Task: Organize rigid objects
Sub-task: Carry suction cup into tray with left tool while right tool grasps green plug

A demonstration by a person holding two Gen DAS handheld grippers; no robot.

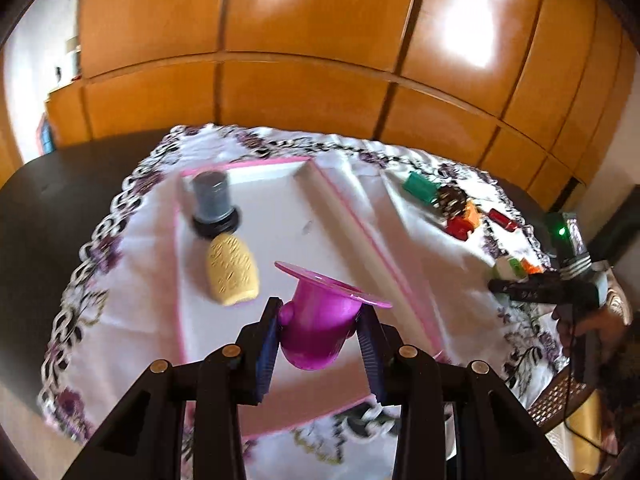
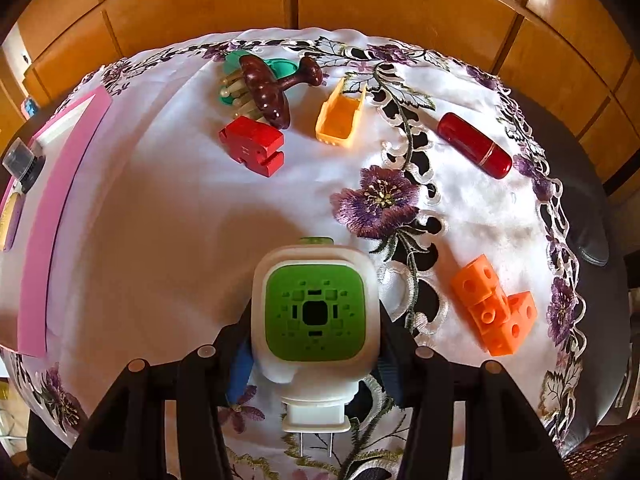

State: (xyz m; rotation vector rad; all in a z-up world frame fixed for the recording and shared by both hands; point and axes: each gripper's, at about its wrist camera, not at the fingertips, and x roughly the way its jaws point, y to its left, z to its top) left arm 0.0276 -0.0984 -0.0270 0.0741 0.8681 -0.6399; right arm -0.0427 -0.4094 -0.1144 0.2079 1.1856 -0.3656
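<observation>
1. With both tools loaded, the coming move looks like a drop-off into the pink-rimmed tray [image 1: 340,196].
2. Left gripper [image 1: 320,320]: jaws clamped on the magenta cup [image 1: 320,328], pads on opposite sides of its body. Cup is tilted, flared rim pointing toward the upper centre of the frame, base toward the camera.
3. Key relation: the tray lies directly ahead of and below the cup in the left wrist view. Its free floor fills the frame centre. The yellow textured piece [image 1: 232,272] sits just left of the cup, and the grey jar on a black base [image 1: 212,204] is beyond it, at the tray's upper-left corner. Left hand is clearly nearer the tray.
4. Right gripper [image 2: 316,320]: jaws closed on the white-and-green plug-in device [image 2: 316,312], green face up, prongs pointing at the bottom of the frame. It appears to be lifted off the embroidered cloth [image 2: 160,208], but I can't tell for certain from this angle.
5. From the right wrist view the tray is at the far left edge, well apart from the device.
6. Loose on the cloth: red block [image 2: 252,144], wooden massager [image 2: 272,88], orange scoop [image 2: 340,116], red cylinder [image 2: 476,144], orange cubes [image 2: 496,308].
7. Left gripper pose: held above the tray's near part, pitched downward.
</observation>
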